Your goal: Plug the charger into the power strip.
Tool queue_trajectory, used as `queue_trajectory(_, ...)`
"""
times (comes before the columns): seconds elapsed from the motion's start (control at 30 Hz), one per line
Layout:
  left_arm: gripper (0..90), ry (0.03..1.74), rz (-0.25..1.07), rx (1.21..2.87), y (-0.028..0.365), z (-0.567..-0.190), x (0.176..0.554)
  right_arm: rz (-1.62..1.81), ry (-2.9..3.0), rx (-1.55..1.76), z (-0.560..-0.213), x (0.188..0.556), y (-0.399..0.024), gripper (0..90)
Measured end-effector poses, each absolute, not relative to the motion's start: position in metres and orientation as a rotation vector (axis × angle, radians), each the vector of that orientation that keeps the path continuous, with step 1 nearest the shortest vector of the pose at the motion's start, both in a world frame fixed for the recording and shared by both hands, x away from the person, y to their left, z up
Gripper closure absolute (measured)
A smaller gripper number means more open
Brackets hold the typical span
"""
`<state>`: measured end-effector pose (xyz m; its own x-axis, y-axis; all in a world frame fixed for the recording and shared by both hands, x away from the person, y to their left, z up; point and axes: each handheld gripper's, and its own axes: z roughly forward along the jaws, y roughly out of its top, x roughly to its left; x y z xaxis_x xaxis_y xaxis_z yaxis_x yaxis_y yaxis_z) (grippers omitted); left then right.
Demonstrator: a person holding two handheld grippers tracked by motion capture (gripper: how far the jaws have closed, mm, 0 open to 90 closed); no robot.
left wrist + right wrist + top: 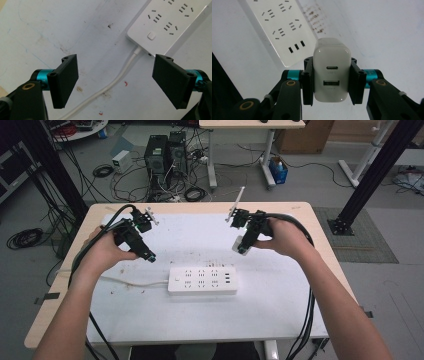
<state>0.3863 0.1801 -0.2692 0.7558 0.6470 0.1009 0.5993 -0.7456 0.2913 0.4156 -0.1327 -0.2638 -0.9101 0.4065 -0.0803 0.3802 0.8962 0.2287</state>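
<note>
Between the right gripper's (332, 80) clamped jaws sits a glossy white charger (332, 75); power strip (202, 280) at seven o'clock, left gripper (115, 80) wide.

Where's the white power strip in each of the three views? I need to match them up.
High view: power strip lies centre table, below and between the two grippers.
Left gripper view: its switch end sits upper right, above the open jaws.
Right gripper view: its USB end sits upper left, behind the held charger.
Shared landmark: the strip's white cord.
</note>
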Motion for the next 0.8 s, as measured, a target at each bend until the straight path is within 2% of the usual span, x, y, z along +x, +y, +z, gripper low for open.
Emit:
queue_trajectory(0.4,21.0,1.041,0.284,2.661,0.213,-0.273,0.369,0.179,3.075,0.213,-0.317,0.418,-0.068,62.2)
queue_trajectory(0.8,21.0,1.042,0.279,2.664,0.222,-0.275,0.361,0.117,3.111,0.044,-0.34,0.414,-0.049,62.3)
